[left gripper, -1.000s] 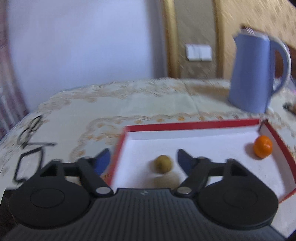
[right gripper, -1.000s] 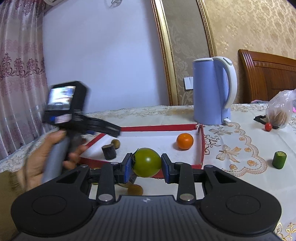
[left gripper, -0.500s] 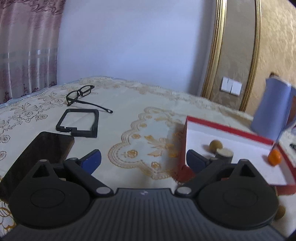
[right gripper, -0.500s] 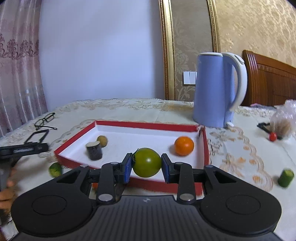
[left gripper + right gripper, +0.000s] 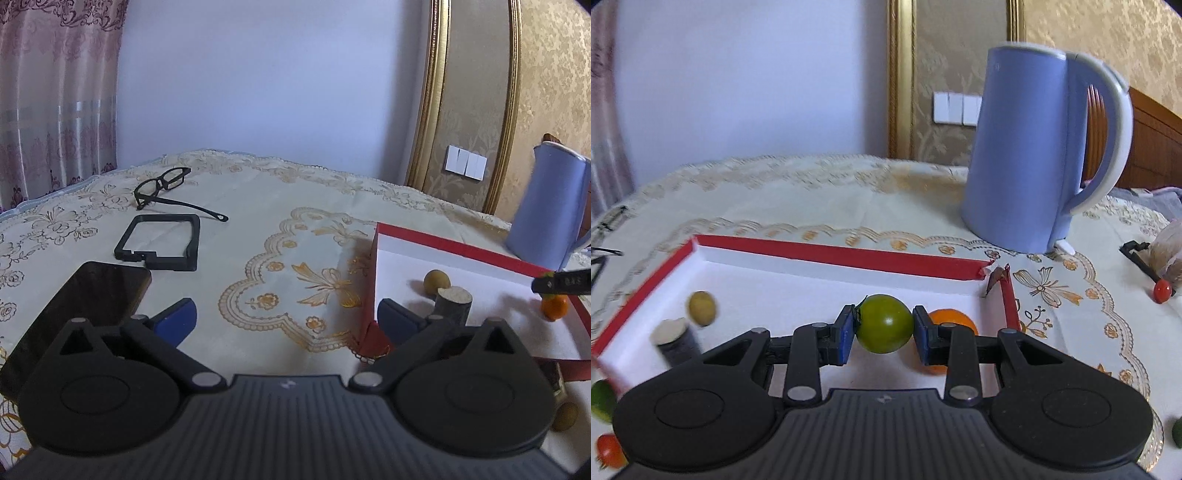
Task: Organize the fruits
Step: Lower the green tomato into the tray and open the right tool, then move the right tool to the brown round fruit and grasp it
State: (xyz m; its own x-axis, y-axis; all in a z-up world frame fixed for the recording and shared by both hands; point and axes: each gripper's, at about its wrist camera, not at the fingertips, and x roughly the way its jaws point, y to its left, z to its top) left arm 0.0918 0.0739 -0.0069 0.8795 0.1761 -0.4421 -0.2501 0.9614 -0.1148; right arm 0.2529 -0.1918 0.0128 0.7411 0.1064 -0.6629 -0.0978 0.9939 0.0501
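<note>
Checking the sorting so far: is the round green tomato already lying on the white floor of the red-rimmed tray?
No: the round green tomato is clamped between the blue pads of the right tool, above the red-rimmed tray.

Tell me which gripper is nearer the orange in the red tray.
Right. The right gripper, shut on a green tomato, sits just in front of the orange. The left gripper, open and empty, is at the tray's opposite end.

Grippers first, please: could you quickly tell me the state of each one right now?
Left gripper: jaws opening, nothing between them.
Right gripper: shut on the green tomato.
</note>
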